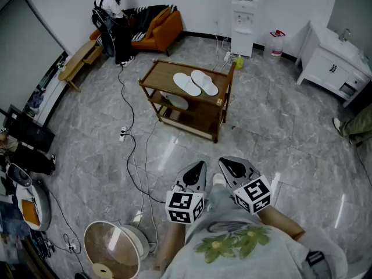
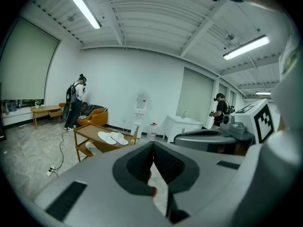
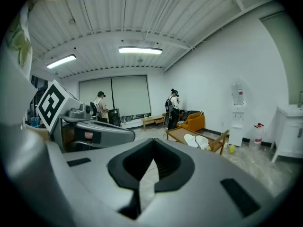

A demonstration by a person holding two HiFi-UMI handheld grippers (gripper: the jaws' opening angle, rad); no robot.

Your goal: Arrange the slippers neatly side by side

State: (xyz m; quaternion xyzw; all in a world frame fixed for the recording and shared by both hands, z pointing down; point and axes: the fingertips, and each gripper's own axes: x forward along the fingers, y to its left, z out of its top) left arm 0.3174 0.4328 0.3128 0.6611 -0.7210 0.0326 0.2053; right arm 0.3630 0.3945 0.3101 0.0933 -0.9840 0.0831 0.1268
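Wooden trolley [image 1: 158, 78] holding two white slippers [image 1: 187, 84], left gripper [image 1: 199, 167] and right gripper [image 1: 227, 165] jaws pressed together

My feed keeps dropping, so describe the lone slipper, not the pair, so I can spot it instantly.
Look for the wooden shelf cart in the middle of the grey floor. Two white slippers lie side by side on its top; the lone slipper lies alone on the shelf just below them, half hidden under the top board.
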